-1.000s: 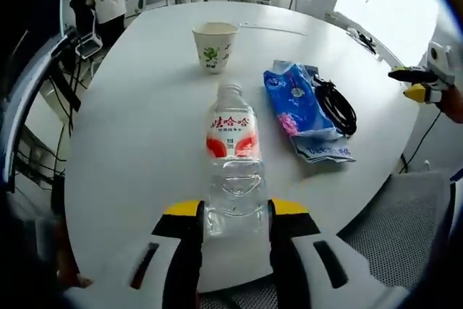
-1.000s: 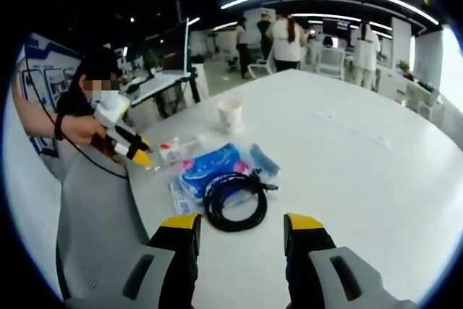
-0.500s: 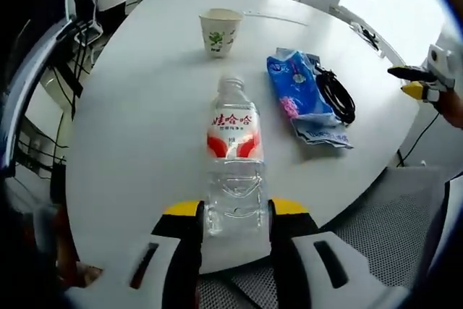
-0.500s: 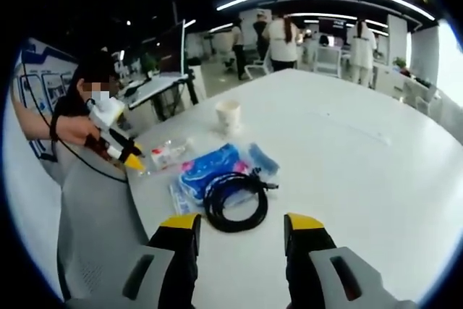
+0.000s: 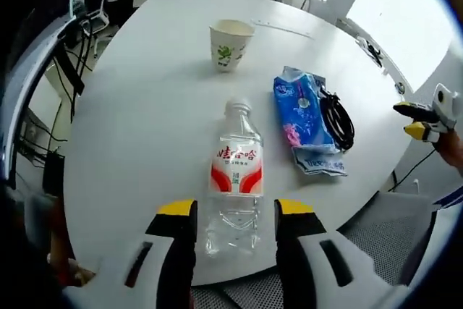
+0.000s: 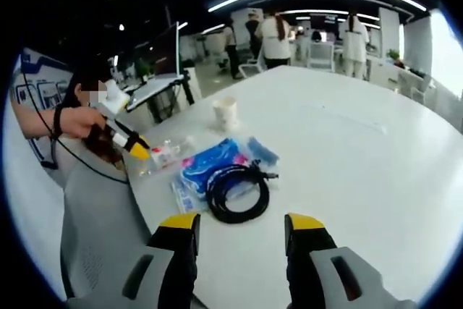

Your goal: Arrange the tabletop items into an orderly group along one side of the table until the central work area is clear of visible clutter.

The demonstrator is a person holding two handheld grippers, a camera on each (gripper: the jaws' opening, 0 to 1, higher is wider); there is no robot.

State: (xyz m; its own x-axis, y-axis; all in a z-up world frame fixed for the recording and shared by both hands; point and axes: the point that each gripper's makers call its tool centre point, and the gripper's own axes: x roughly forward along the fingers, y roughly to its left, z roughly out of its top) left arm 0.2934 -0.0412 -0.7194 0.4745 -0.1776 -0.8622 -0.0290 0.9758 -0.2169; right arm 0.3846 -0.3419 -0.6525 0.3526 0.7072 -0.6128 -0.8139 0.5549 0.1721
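We see a round white tabletop (image 5: 137, 106) carrying four items, here listed from largest to smallest. A clear water bottle (image 5: 235, 179) with a red-and-white label lies on its side near the six o'clock edge in the left gripper view, its neck pointing toward twelve o'clock. A blue plastic packet (image 5: 302, 117) lies at the bottle's two o'clock, close to the table rim. A coiled black cable (image 5: 338, 117) rests against the packet's three o'clock side, partly on it. A paper cup (image 5: 231, 45) with a green print stands upright at the bottle's twelve o'clock, well apart from it.

We find the left gripper (image 5: 233, 215) with its jaws spread on either side of the bottle's base; a narrow gap shows at each side, so the jaws are parted and not clamping. The right gripper (image 6: 242, 223) hangs over the tabletop with its jaws wide and nothing between them; in its view the cable lies at twelve o'clock, just beyond the jaw tips, with the packet behind it at eleven o'clock.
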